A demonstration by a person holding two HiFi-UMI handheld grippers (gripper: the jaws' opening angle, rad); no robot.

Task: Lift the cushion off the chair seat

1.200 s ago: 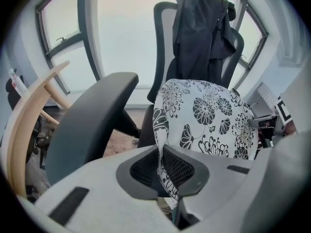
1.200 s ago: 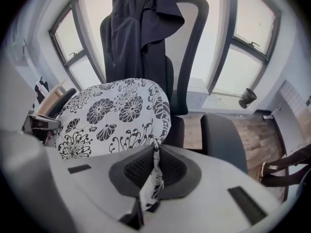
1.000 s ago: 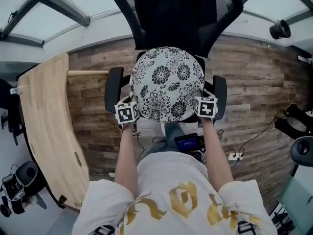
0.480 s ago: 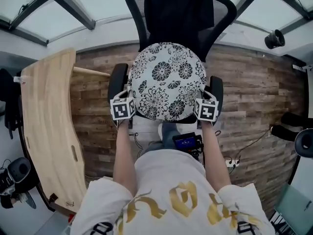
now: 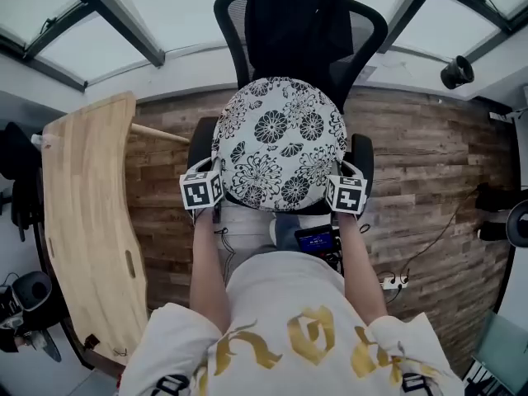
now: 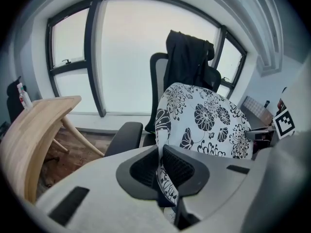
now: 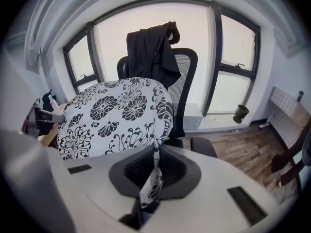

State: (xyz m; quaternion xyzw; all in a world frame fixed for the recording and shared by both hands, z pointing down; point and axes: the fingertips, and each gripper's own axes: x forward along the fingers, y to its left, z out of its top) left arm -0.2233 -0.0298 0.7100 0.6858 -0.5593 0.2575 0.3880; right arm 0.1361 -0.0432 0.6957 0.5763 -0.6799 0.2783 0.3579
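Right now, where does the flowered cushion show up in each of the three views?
Head view: cushion, centre.
Left gripper view: cushion right of centre, one edge trailing to bottom centre.
Right gripper view: cushion left of centre, one edge trailing to bottom centre.
Shared landmark: black jacket, above the cushion in every view.

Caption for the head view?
Left hand-held gripper and right hand-held gripper pinch the round black-and-white floral cushion over the black office chair.

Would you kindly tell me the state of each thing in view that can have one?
cushion: tilted up, pinched at its near edge on both sides.
left gripper: shut on the cushion's edge.
right gripper: shut on the cushion's edge.
jacket: draped over the chair's backrest.
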